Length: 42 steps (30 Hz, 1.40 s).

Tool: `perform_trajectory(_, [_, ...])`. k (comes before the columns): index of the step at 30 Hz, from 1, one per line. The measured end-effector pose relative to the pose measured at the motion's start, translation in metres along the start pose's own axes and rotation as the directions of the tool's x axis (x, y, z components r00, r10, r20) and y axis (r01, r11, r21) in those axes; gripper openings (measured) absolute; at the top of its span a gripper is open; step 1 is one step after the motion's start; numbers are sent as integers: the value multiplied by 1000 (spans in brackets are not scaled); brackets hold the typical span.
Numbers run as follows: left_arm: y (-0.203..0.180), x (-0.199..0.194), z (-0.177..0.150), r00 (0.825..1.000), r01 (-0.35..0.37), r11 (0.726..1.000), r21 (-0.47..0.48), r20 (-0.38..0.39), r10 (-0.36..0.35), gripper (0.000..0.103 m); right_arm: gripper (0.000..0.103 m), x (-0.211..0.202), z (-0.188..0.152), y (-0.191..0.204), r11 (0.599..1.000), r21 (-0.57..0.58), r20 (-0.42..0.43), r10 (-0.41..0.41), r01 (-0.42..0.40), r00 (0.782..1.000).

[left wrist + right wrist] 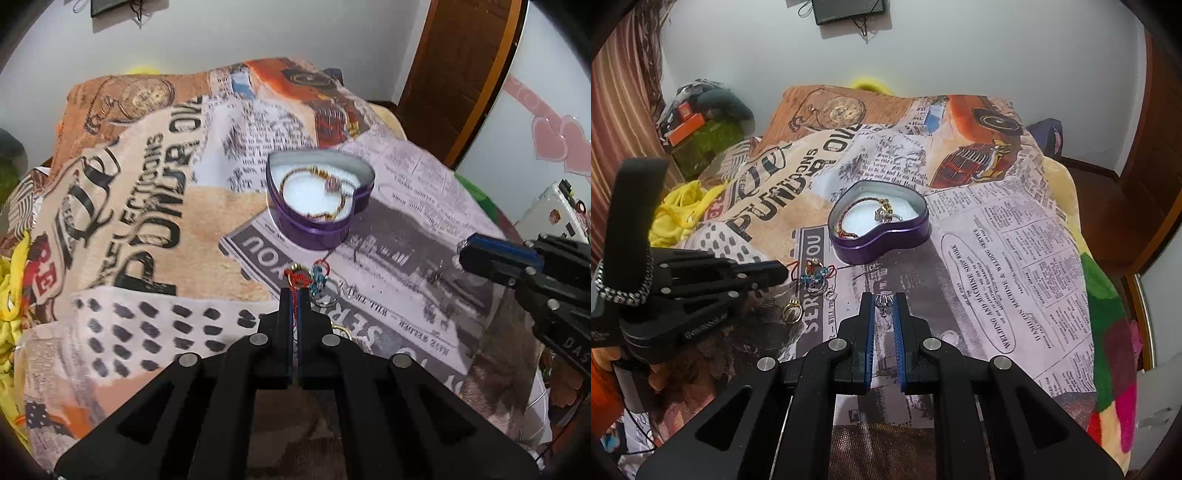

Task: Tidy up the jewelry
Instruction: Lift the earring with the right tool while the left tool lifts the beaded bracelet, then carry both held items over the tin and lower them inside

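Covering the whole work surface is a newspaper-print blanket [997, 236], backed by a plain white wall [960, 55] with a dark wooden door frame [454, 74] seen at the right in the left wrist view. A striped curtain [624, 92] is seen at the far left, and yellow fabric [683, 210] is bunched at the blanket's left edge. Near the middle of the blanket a purple heart-shaped tin [886, 240] is set open, and a beaded bracelet [857, 210] is seen lying on its white lining. Just in front of the tin, the left gripper [294, 291] is clamped on a red cord [294, 282], which is tied to a small heap of blue beads and rings [814, 278]. A gold ring [792, 313] is seen close by on the cloth. The right gripper [884, 297] is held slightly parted, and a small silver charm [884, 301] is seen between its fingertips; whether it is pinched cannot be told.
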<state>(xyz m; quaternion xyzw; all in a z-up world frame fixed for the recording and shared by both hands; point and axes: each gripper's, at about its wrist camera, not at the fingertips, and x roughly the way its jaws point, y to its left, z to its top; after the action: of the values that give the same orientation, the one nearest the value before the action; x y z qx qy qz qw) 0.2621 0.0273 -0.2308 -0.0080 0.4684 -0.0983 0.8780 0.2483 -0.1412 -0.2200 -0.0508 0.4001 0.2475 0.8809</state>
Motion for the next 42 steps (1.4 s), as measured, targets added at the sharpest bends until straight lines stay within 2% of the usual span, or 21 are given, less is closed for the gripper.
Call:
perform_trajectory(10, [-5,-57,20,993,25,1000,-2,114,-25,0,9,-15,6,5,1000,-3,33,-9,9,999])
perform_trajectory(21, [-13,-99,52,973,34,999,16,228,-37,0,9,-29,27,9,1000,-11,90,-21,22,996])
perform_trajectory(31, [-18,-112,84,954,38,999,25,298,-44,0,9,-29,49,8,999,-13,131,-27,29,991])
perform_trajectory(42, [-13,-109,114,939,62,998,15,339,-64,0,9,-17,65,-2,1000,-12,146,-23,25,989])
